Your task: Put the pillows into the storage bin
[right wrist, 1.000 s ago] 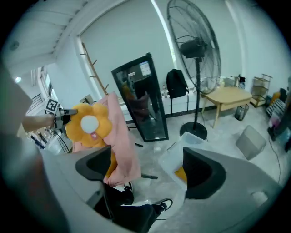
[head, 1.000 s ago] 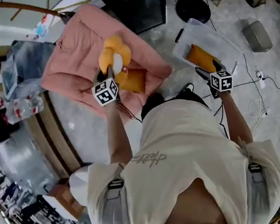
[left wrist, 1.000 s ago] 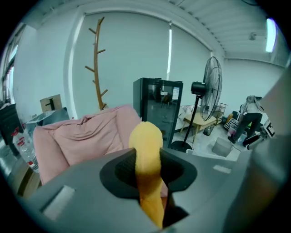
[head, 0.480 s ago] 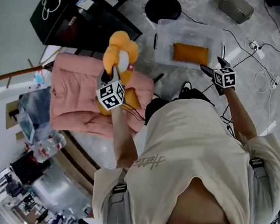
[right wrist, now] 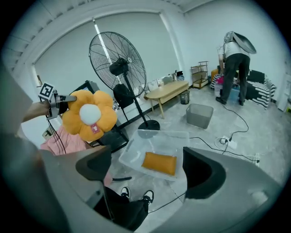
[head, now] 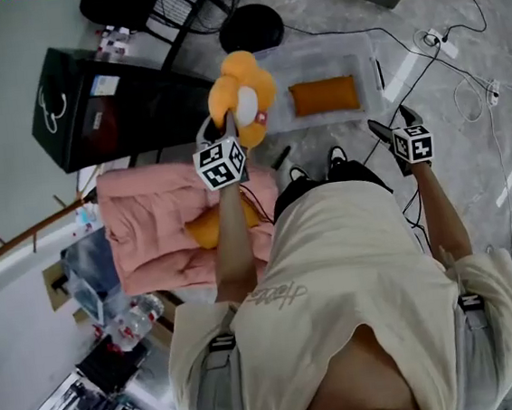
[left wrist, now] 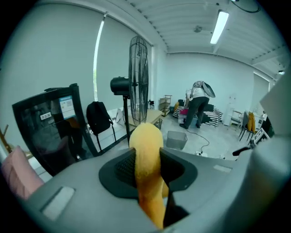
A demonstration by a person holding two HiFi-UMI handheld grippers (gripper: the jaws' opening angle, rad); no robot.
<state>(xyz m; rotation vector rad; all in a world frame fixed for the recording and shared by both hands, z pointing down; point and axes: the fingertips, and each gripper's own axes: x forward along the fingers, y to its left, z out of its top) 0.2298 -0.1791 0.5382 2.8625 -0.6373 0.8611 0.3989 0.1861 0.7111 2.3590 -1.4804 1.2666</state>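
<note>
**Desk:** What have your jaws got?

**Me:** My left gripper (left wrist: 146, 169) is clenched on one petal of the flower pillow (head: 243, 96). My right gripper (right wrist: 145, 177) has both jaws apart with nothing between them.

**Desk:** How many pillows?

**Me:** I count three. The flower is held in the air by the left end of the one storage bin (head: 318, 61). One orange pillow (head: 325, 96) lies inside it, and a second orange pillow (head: 213, 224) lies on the pink quilt (head: 144, 220).

Inside storage bin (head: 336, 58) a flat pillow (head: 325, 96), flower pillow (head: 243, 101) left of it
</note>
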